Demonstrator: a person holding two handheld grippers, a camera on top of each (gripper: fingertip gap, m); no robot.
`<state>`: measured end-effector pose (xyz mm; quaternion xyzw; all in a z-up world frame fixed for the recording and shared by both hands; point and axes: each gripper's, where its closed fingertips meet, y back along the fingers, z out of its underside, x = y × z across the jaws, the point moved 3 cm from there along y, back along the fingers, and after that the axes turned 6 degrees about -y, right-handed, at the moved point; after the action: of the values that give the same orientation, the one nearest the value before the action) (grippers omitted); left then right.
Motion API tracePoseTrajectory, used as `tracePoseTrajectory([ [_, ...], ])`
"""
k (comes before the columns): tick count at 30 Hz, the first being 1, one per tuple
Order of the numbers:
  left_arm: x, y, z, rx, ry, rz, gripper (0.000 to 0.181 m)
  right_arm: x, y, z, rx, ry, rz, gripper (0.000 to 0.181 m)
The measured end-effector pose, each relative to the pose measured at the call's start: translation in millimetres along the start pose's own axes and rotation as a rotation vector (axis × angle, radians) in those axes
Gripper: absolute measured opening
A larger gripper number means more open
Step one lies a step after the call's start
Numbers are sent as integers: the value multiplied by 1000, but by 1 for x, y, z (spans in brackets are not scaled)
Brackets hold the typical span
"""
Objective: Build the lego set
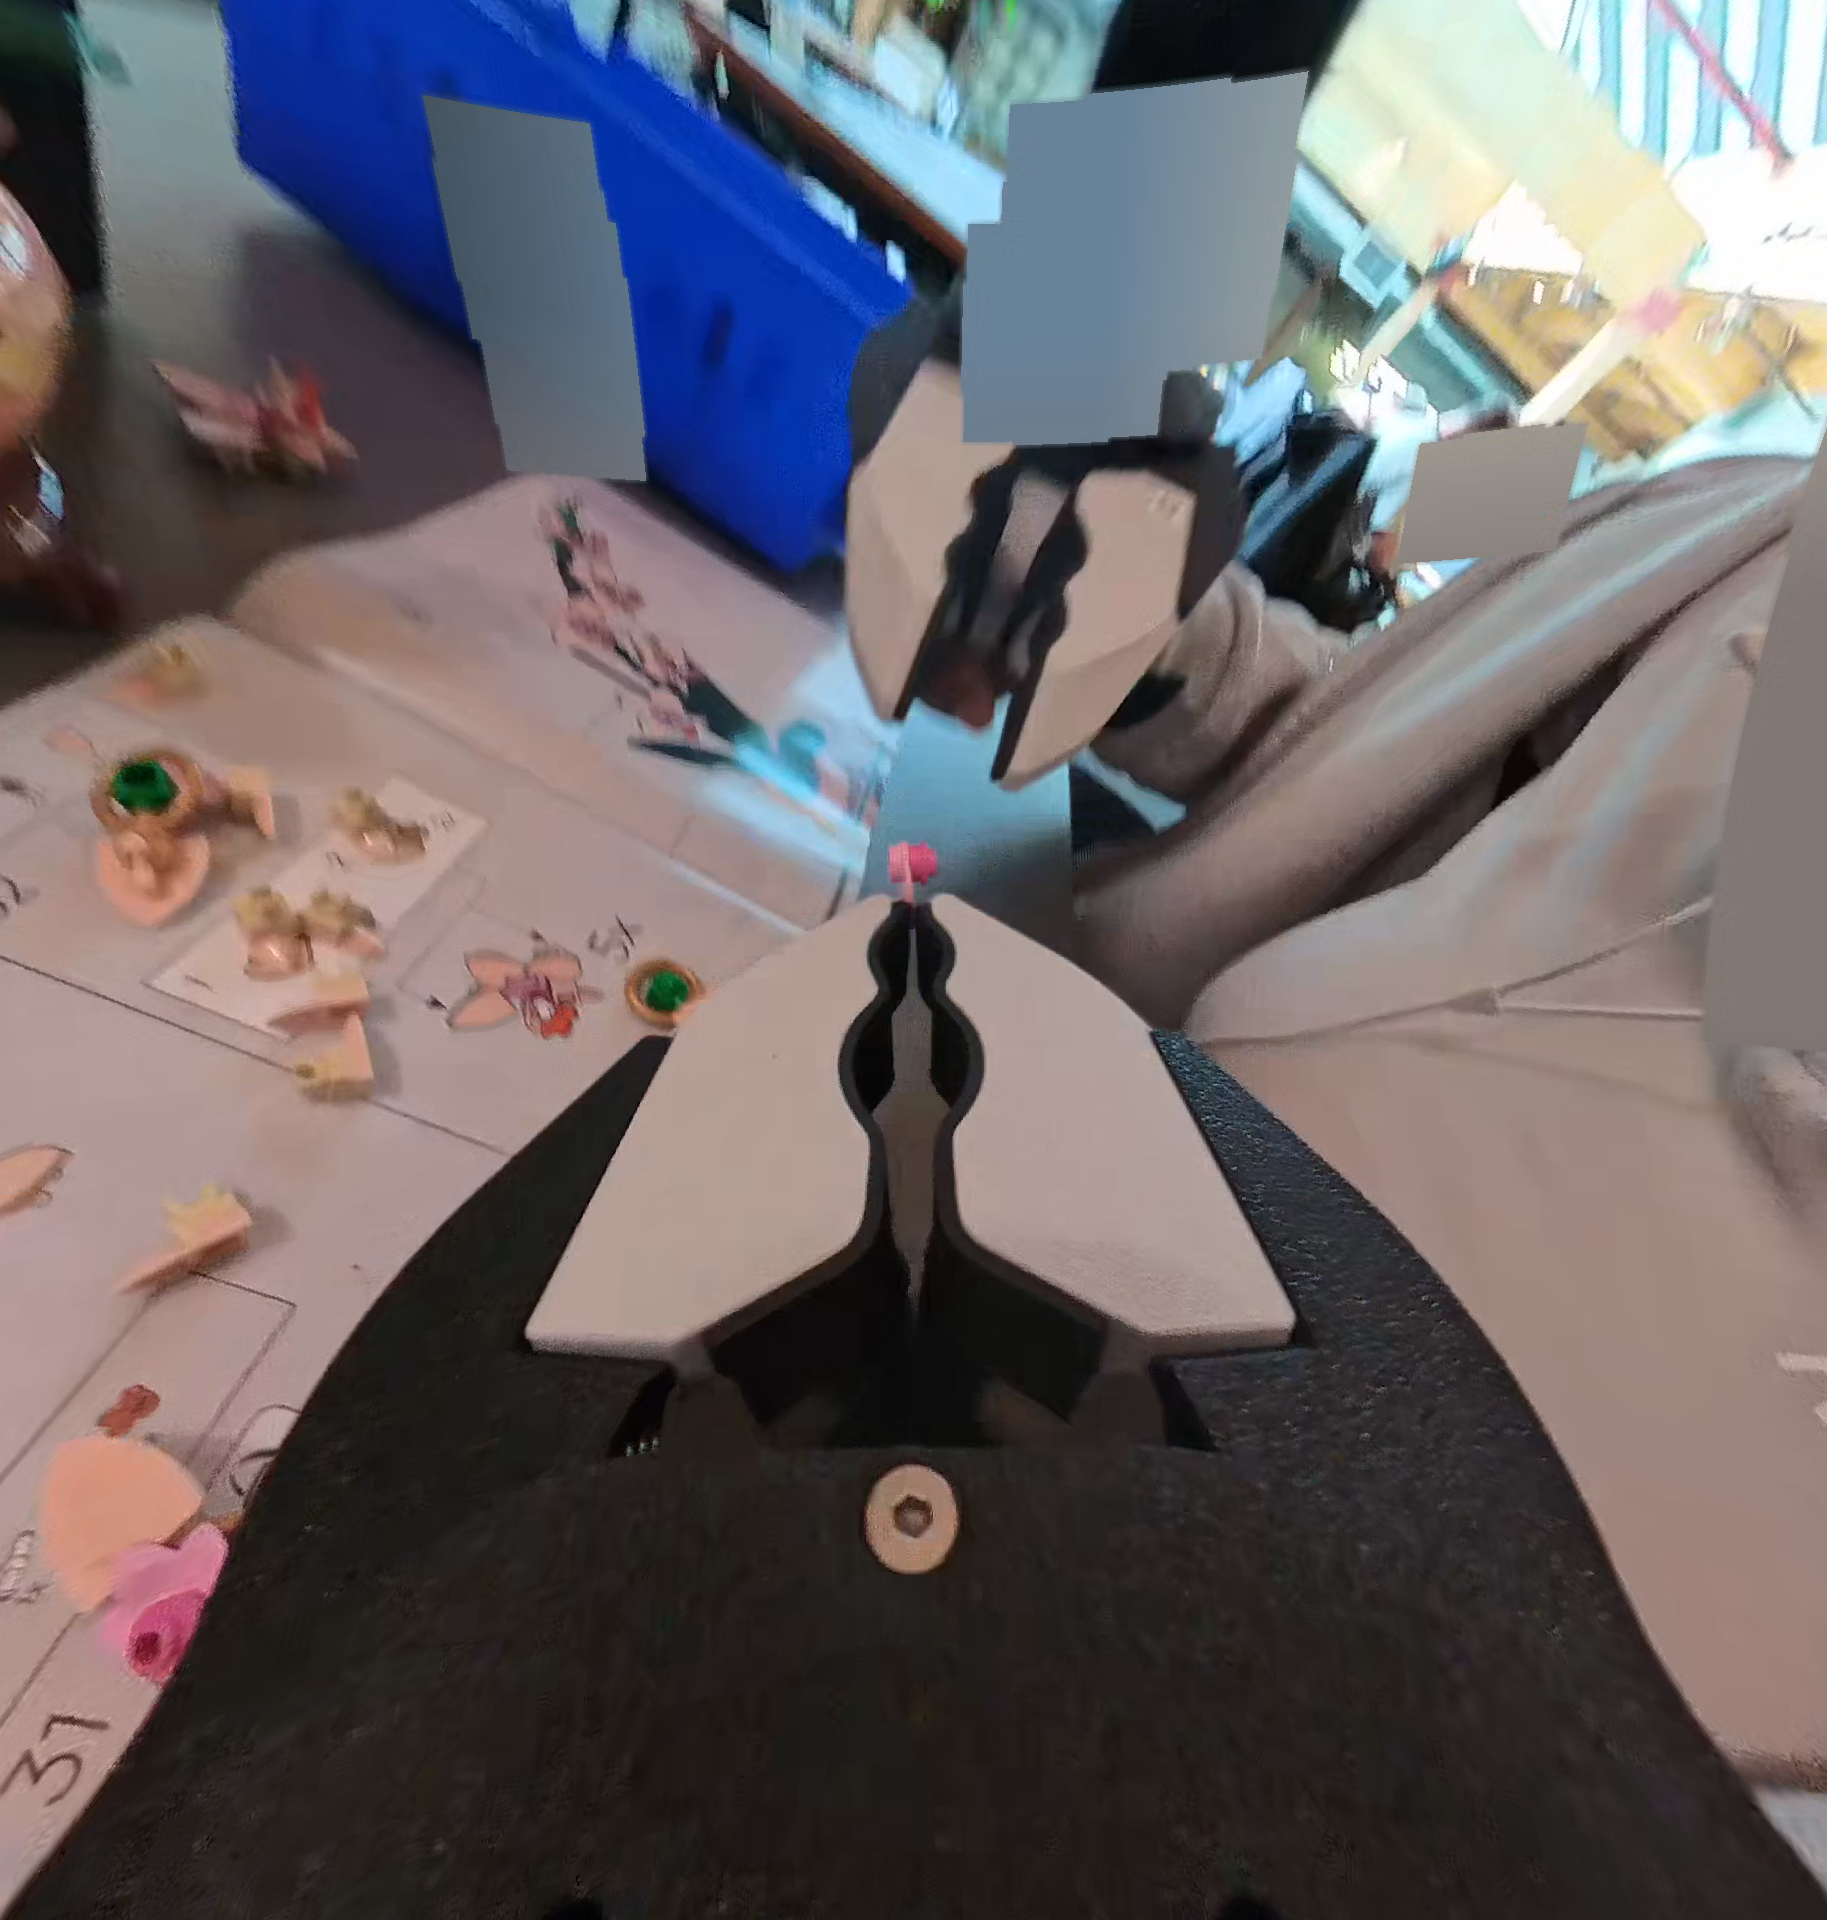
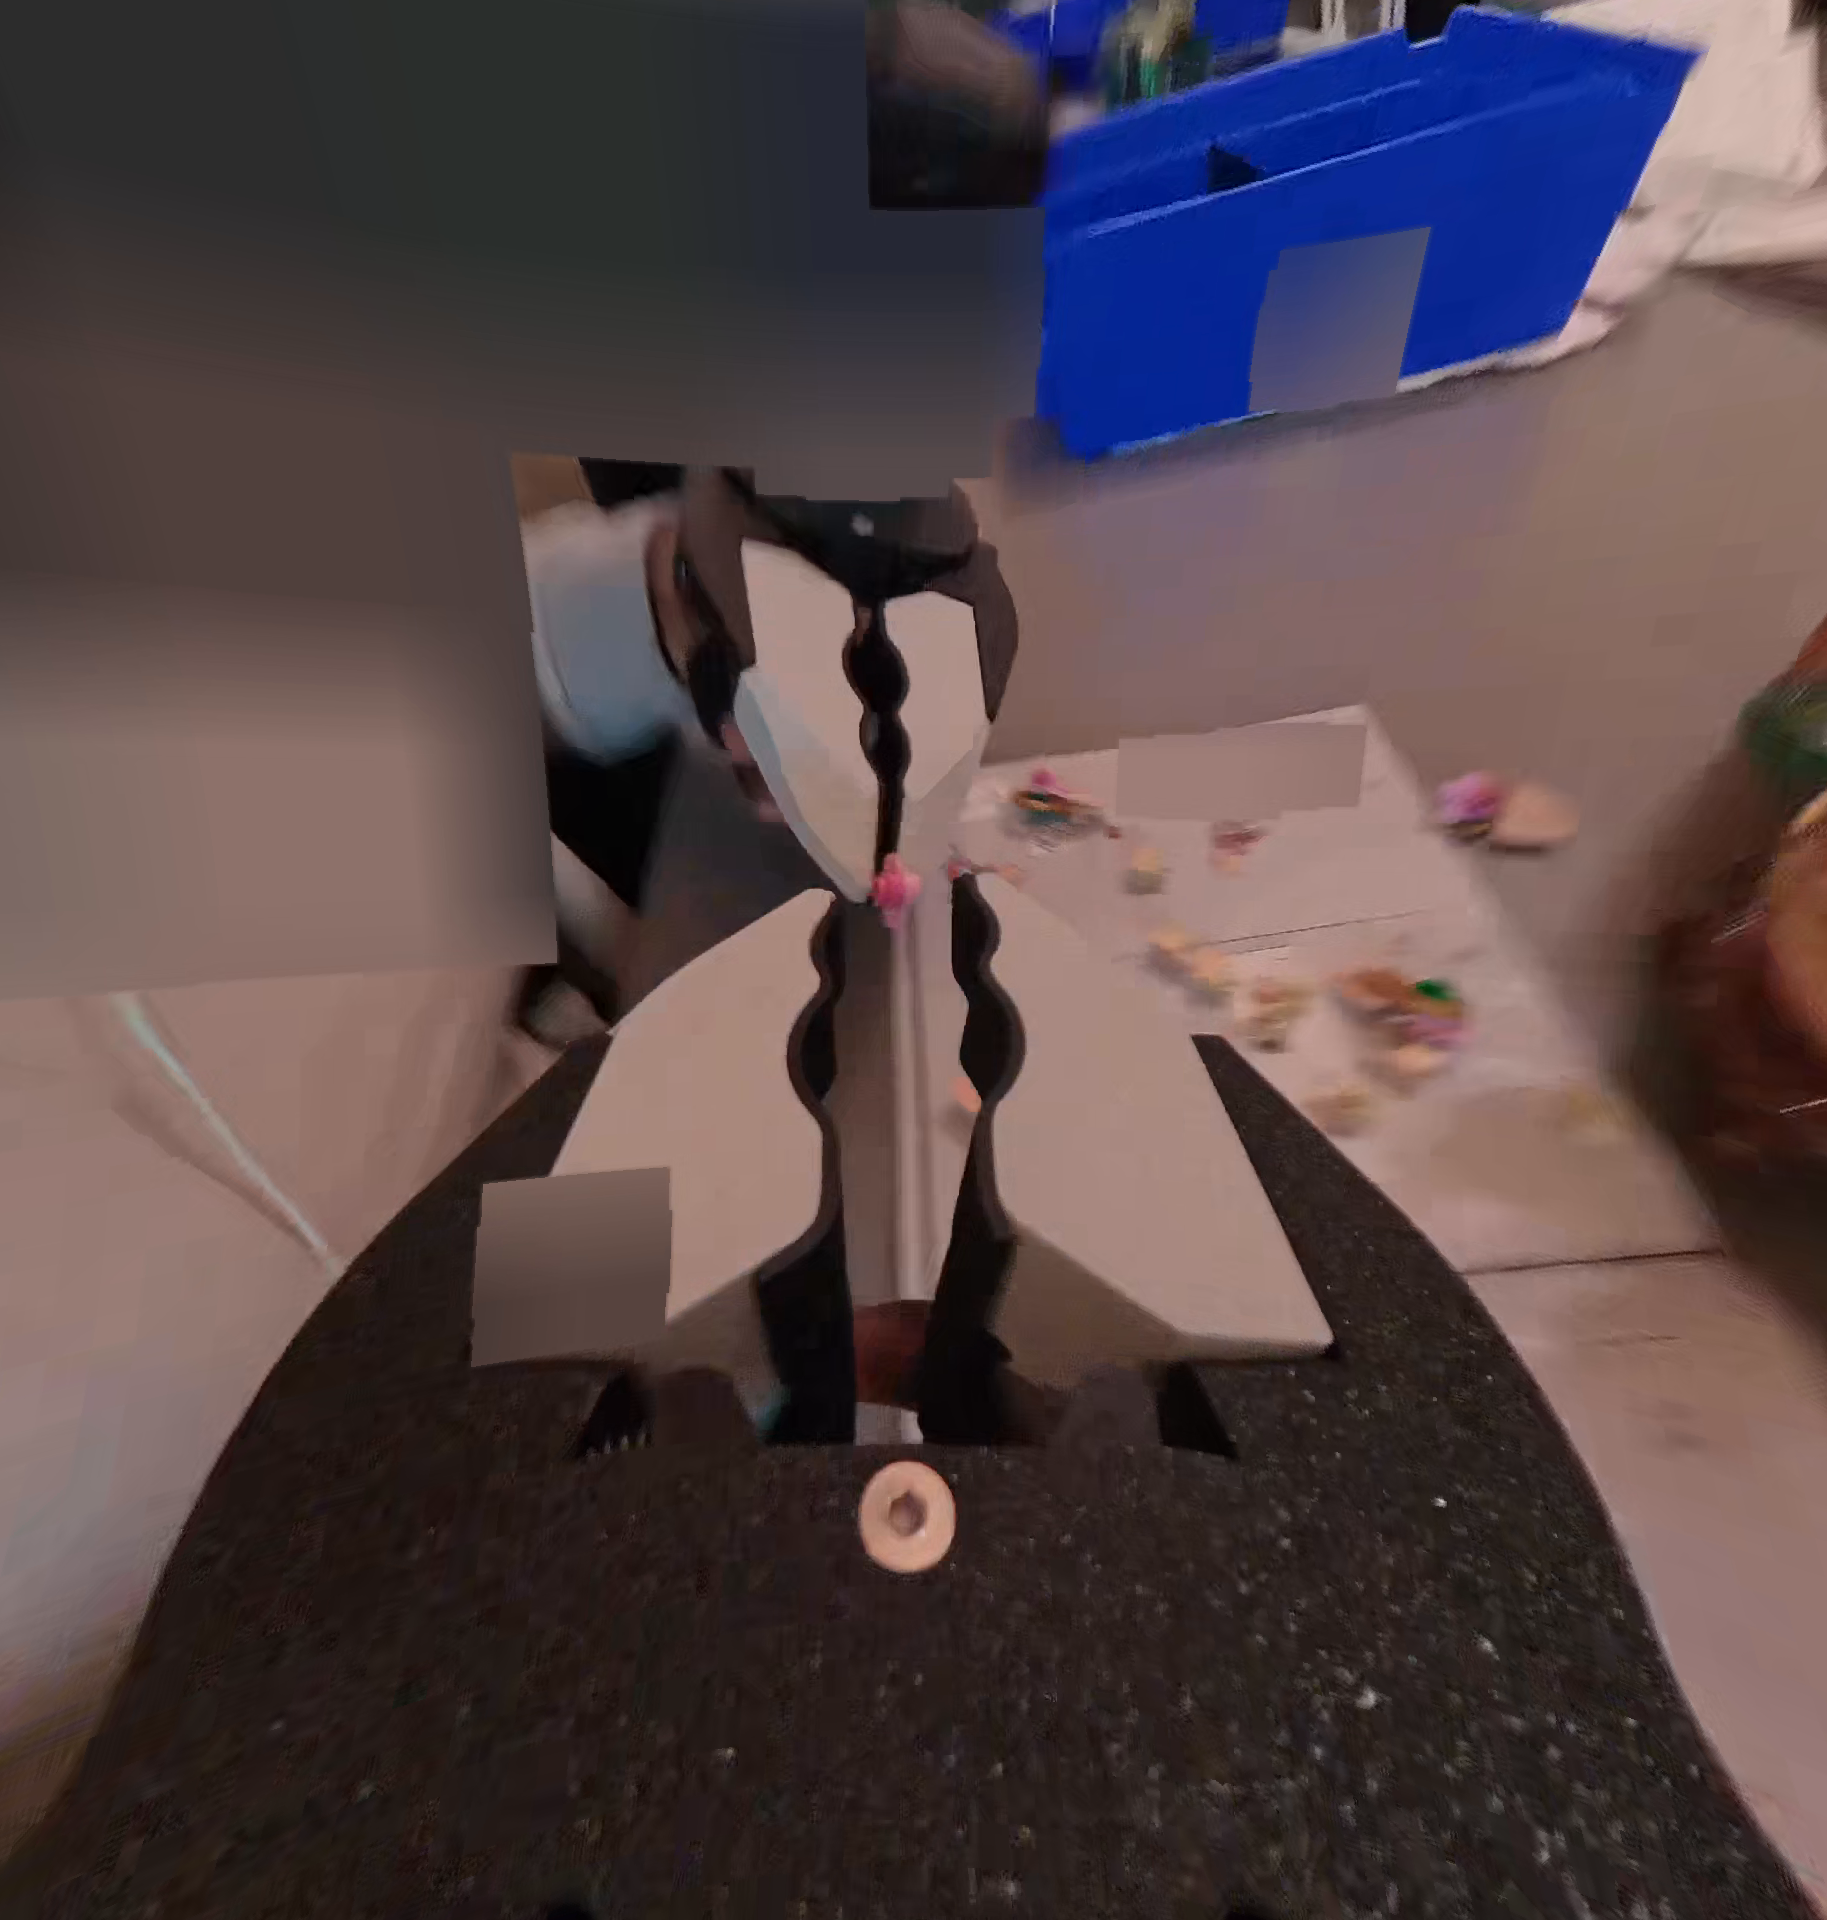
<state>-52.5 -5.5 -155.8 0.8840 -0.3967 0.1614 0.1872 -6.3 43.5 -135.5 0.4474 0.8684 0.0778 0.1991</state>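
While the left gripper (image 1: 911,906) pinches a tiny pink piece (image 1: 910,864) at its fingers' tips, held aloft for mating, the right gripper (image 2: 893,896), fingers part-open and empty, faces it at 12 o'clock.

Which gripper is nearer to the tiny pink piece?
Left. The left gripper is shut on the tiny pink piece, which sticks out past its tips. The right gripper faces it, open, tips close by but not gripping.
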Motion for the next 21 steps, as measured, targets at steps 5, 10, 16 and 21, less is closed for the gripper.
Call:
tracePoseTrajectory([
  [5, 3, -10, 14, -160, 79, 76, 1, -14, -4, 5, -313, 580, 98, 24],
  [10, 1, -13, 17, -180, 97, 86, 1, -15, -11, 18, -426, 736, 74, 21],
  [16, -1, -14, 18, -170, 142, 89, 1, -13, -17, 25, -464, 875, 116, 14],
  [21, -2, -16, 18, -176, 157, 100, 1, -10, -19, 28, -478, 914, 131, 10],
])
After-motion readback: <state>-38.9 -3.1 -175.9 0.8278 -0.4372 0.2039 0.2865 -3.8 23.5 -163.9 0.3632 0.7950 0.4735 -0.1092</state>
